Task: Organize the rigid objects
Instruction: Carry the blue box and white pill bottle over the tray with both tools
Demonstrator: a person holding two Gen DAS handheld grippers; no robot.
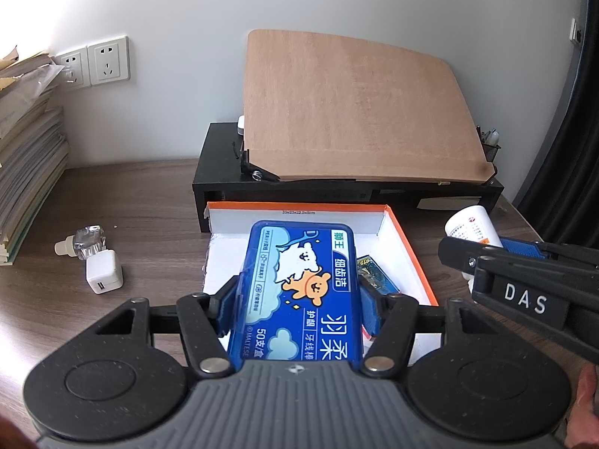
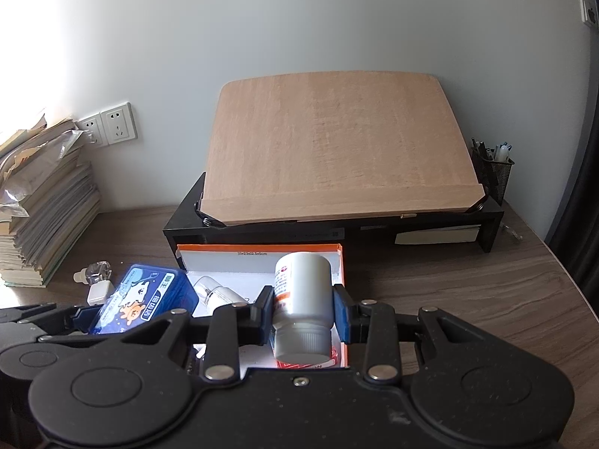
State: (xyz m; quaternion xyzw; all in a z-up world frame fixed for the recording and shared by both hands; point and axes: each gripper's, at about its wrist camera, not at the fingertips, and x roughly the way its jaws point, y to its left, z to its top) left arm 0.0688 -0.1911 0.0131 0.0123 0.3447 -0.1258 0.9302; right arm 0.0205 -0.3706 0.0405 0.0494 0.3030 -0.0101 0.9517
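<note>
My left gripper (image 1: 297, 299) is shut on a blue dental floss box (image 1: 295, 284) and holds it above the orange-edged white cardboard box (image 1: 408, 239). My right gripper (image 2: 302, 308) is shut on a white pill bottle (image 2: 303, 292), cap toward the camera, above the same cardboard box (image 2: 258, 249). The floss box also shows at the left of the right wrist view (image 2: 146, 295), and the bottle at the right of the left wrist view (image 1: 471, 224). Inside the cardboard box lie a small clear bottle (image 2: 217, 293) and a dark patterned item (image 1: 374, 273).
A white charger cube (image 1: 103, 275) and a glass stopper (image 1: 88, 243) lie on the wooden desk to the left. A stack of books (image 1: 26, 157) stands far left. A black riser (image 2: 374, 230) with a tilted wooden board (image 2: 337, 142) and a mesh pen holder (image 2: 492, 172) stands behind.
</note>
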